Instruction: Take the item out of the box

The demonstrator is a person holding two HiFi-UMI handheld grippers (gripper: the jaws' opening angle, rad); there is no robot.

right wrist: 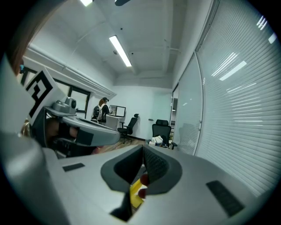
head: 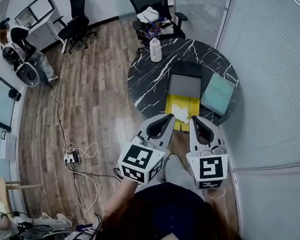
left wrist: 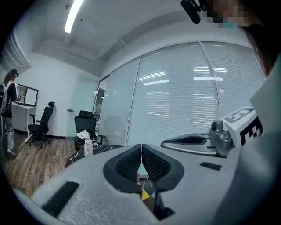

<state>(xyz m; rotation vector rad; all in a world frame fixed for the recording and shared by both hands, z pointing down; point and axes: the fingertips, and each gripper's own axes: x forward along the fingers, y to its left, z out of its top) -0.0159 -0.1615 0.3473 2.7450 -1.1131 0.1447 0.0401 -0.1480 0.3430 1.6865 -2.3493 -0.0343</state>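
A yellow box (head: 182, 105) with its flaps open lies at the near edge of the round black marble table (head: 143, 77). A crumpled white item (head: 180, 113) rests inside it, and a dark grey panel (head: 185, 85) lies just behind. My left gripper (head: 169, 117) and right gripper (head: 195, 120) hover side by side above the box's near end, both shut with nothing held. In the left gripper view the left gripper (left wrist: 141, 147) has its pads touching, with a sliver of the yellow box (left wrist: 144, 194) below. The right gripper (right wrist: 143, 150) likewise shows closed pads over yellow (right wrist: 135, 192).
A white bottle (head: 155, 50) stands at the table's far edge and a pale green flat pad (head: 217, 94) lies at its right. An office chair (head: 151, 11) stands behind the table. A power strip with cables (head: 70, 159) lies on the wooden floor. A person (head: 16, 39) stands far left.
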